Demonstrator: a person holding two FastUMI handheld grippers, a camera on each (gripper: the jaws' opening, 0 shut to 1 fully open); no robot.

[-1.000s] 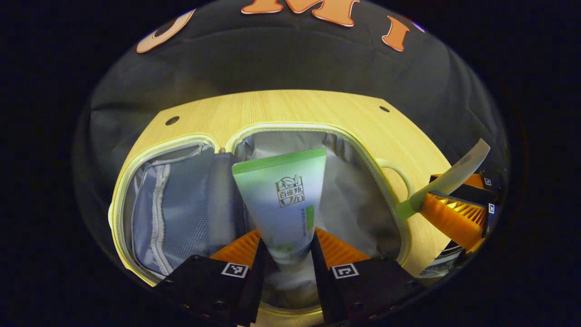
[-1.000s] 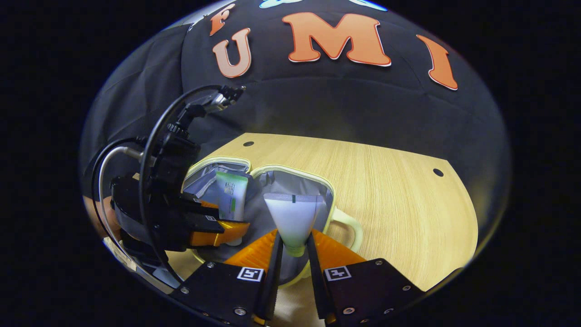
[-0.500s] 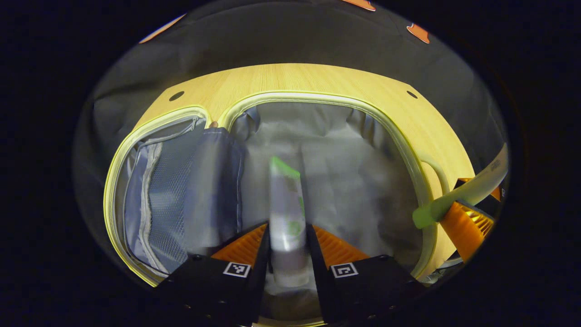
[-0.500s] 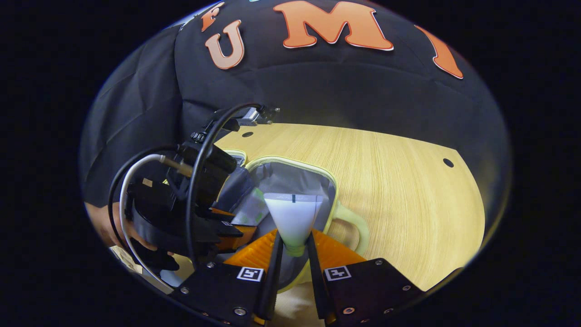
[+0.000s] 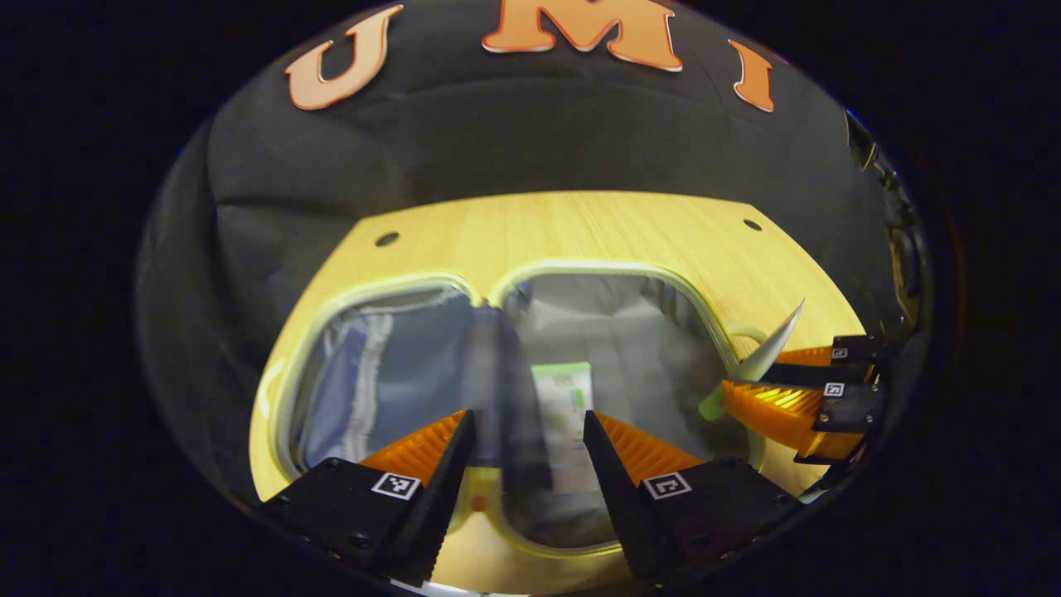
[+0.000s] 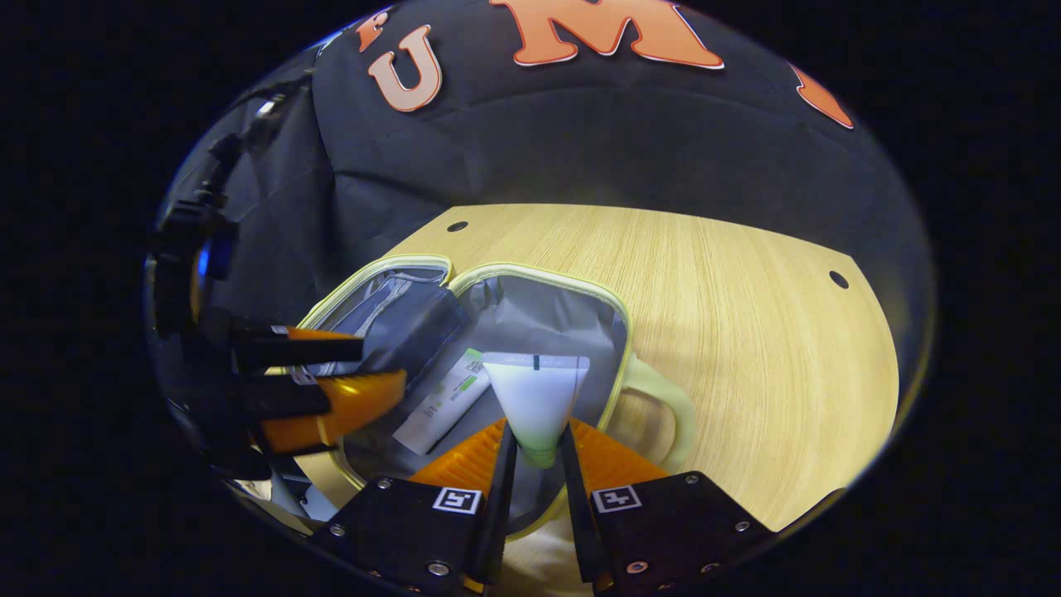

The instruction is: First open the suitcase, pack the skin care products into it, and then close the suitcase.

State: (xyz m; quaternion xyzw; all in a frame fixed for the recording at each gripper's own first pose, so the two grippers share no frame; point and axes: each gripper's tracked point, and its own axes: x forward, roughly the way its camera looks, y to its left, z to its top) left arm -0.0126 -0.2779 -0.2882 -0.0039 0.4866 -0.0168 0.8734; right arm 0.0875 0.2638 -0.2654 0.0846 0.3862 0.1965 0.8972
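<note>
Pale-yellow zip suitcase with grey lining [image 5: 750, 419] lies open on the wooden table [image 6: 746, 332]. Left gripper [image 5: 526, 439] released, fingers spread; green-and-white tube [image 5: 566, 414] lies in the lining just ahead of it. Right gripper [image 6: 537, 452] clenched on a white tube with green cap [image 6: 537, 402], over the same compartment.
</note>
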